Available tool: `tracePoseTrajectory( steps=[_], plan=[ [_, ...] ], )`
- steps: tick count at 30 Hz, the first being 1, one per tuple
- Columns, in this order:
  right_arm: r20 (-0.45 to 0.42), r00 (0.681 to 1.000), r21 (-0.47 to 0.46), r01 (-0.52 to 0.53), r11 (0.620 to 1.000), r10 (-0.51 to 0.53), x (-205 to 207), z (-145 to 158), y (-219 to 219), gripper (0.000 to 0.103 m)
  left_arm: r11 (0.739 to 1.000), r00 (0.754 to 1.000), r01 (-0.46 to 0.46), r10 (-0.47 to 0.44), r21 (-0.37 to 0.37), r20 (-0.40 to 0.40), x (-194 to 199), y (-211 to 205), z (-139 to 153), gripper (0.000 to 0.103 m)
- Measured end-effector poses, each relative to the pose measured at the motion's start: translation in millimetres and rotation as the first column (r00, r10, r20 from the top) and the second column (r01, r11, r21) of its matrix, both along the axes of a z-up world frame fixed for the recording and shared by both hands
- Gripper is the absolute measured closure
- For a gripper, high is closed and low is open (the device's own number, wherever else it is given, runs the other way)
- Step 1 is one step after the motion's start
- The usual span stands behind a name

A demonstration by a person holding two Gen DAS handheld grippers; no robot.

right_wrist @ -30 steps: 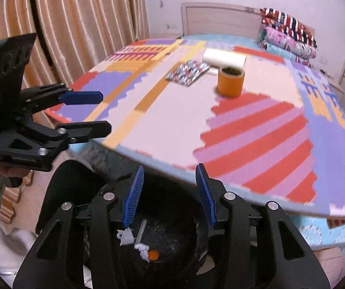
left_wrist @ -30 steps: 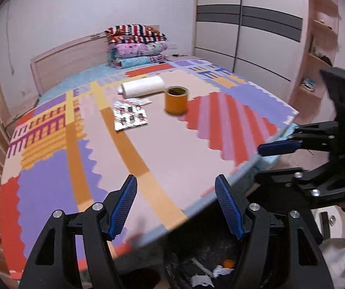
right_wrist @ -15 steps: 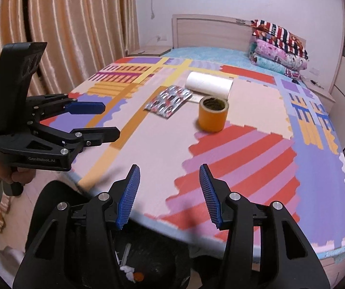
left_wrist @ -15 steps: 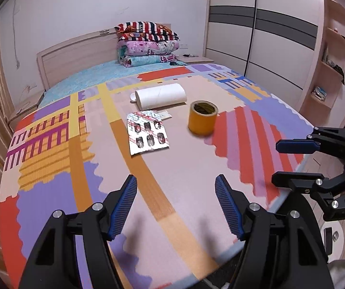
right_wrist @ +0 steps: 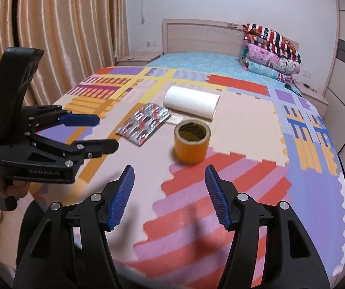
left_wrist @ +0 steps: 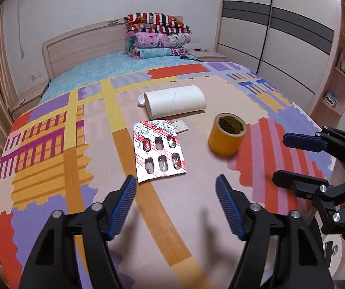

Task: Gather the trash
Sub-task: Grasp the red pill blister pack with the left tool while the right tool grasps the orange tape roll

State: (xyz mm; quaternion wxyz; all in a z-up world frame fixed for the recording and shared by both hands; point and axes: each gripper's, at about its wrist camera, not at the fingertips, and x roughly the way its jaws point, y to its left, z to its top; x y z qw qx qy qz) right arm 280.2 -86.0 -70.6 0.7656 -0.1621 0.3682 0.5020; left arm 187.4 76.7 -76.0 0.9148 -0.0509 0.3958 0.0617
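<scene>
A used pill blister pack (left_wrist: 159,153) lies on the patterned bed mat (left_wrist: 52,168), with a white paper roll (left_wrist: 176,103) behind it and an orange tape roll (left_wrist: 226,137) to its right. My left gripper (left_wrist: 176,204) is open and empty, just short of the blister pack. My right gripper (right_wrist: 170,192) is open and empty, in front of the tape roll (right_wrist: 191,144). In the right wrist view the blister pack (right_wrist: 144,124) and paper roll (right_wrist: 191,102) lie beyond. Each gripper shows in the other's view, the right one (left_wrist: 300,159) and the left one (right_wrist: 95,132).
Folded blankets (left_wrist: 158,36) are stacked at the headboard. A wardrobe (left_wrist: 281,31) stands on the right and curtains (right_wrist: 52,36) hang on the left. A small white card (left_wrist: 181,126) lies beside the blister pack. A white cap (left_wrist: 141,100) lies by the paper roll.
Both grippers have risen from over the black trash bin and moved forward over the bed toward the items. The bin has dropped out of view. Both stay open.
</scene>
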Motion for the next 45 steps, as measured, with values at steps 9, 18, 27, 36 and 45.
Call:
tracePoseTrajectory(
  steps=[9, 18, 27, 36, 45],
  plan=[
    [0.054, 0.999, -0.066, 0.006, 0.998, -0.002, 18, -21, 25, 0.039, 1.000, 0.998, -0.019, 0.018, -0.012, -0.055, 27, 20, -18, 0.031],
    [0.028, 0.999, -0.066, -0.024, 0.998, 0.026, 31, -26, 38, 0.039, 1.000, 0.997, -0.008, 0.006, -0.021, -0.074, 52, 27, -27, 0.031],
    [-0.001, 1.000, -0.083, -0.005, 0.997, 0.005, 46, -32, 52, 0.038, 1.000, 0.996, -0.025, 0.026, 0.014, -0.090, 64, 32, -34, 0.031],
    [-0.022, 1.000, -0.059, 0.010, 0.998, -0.011, 53, -36, 52, 0.052, 0.999, 0.996, -0.013, 0.018, 0.052, -0.092, 69, 29, -34, 0.046],
    [-0.012, 1.000, -0.045, -0.004, 0.999, 0.003, 44, -29, 46, 0.056, 0.998, 0.999, -0.007, 0.009, 0.058, -0.043, 50, 25, -21, 0.046]
  ],
)
